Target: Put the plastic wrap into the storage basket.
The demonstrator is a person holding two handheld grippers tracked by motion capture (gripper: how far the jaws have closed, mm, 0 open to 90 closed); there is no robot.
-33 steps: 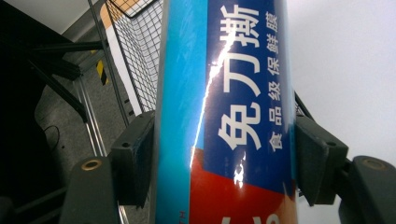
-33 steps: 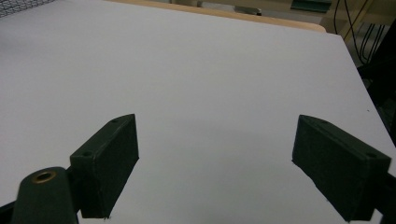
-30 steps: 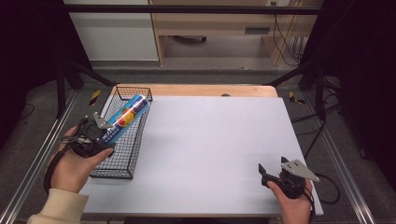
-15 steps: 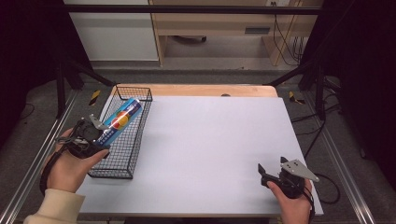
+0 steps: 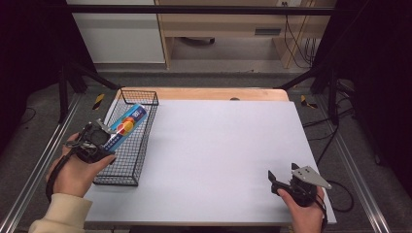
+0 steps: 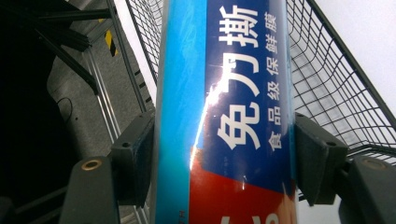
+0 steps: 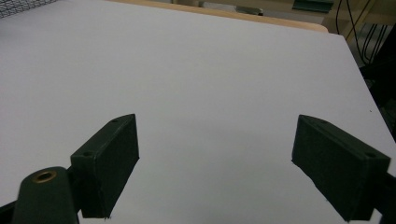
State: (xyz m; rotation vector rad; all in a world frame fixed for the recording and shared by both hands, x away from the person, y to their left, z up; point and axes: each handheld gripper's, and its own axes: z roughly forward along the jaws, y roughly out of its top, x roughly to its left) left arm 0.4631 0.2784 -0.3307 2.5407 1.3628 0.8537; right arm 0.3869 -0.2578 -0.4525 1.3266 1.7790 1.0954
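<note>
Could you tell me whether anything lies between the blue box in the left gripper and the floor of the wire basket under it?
Nothing visible does: the left gripper clamps the blue box, tilted over the wire basket, whose mesh floor looks bare beneath it.

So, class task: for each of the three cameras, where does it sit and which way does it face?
High view: fixed above the table, looking forward and down; both forearms, left tongs and right tongs show.
Left gripper view: rides the left tongs, looking along the clamped blue box over the wire basket; both its pads show.
Right gripper view: rides the right tongs, facing across the white table; open pads show.
Shared: high and left views both show box and basket.
</note>
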